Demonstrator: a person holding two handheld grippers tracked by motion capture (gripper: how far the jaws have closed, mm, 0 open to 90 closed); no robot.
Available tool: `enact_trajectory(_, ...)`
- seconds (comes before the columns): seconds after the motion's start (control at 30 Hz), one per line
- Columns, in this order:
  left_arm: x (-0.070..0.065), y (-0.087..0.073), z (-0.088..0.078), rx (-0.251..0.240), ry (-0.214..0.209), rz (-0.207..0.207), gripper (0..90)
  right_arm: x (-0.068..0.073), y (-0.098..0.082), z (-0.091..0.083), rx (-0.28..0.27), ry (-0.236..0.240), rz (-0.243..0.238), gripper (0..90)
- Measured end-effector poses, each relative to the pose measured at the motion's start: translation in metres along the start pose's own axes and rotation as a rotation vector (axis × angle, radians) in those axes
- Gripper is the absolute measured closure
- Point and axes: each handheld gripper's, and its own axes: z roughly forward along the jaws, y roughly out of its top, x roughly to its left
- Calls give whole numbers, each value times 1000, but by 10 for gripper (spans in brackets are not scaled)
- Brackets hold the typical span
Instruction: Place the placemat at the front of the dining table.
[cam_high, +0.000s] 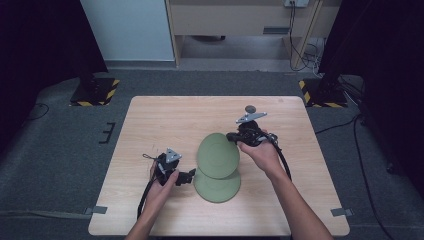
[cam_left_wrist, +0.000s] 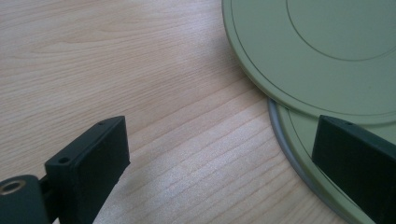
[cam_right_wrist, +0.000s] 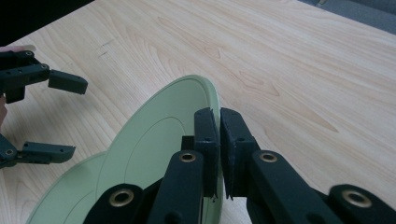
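Observation:
Two pale green plates are on the wooden table (cam_high: 165, 120). The lower plate (cam_high: 220, 190) (cam_left_wrist: 303, 133) (cam_right_wrist: 70, 196) lies flat. The upper plate (cam_high: 217, 155) (cam_left_wrist: 327, 46) (cam_right_wrist: 154, 140) is tilted, its near edge resting over the lower one. My right gripper (cam_high: 232, 136) (cam_right_wrist: 218, 140) is shut on the raised far rim of the upper plate. My left gripper (cam_high: 190, 176) (cam_left_wrist: 224, 158) (cam_right_wrist: 58, 116) is open, low over the table at the left edge of the plates, with bare wood and a bit of the lower plate's rim between its jaws.
Bare wood surrounds the plates on all sides. Grey carpet lies around the table, with black stands on hazard-striped bases (cam_high: 95, 90) (cam_high: 325, 92) at the back corners. Cables (cam_high: 300, 50) trail on the floor behind.

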Motion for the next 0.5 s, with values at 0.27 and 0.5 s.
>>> enact_trajectory(0.27, 0, 0, 0, -3, 1, -1, 32, 6, 14, -3, -2, -11, -20, 865)
enact_trajectory(0.5, 0, 0, -1, -6, 0, -3, 32, 9, 23, -2, -9, -12, -27, 865)
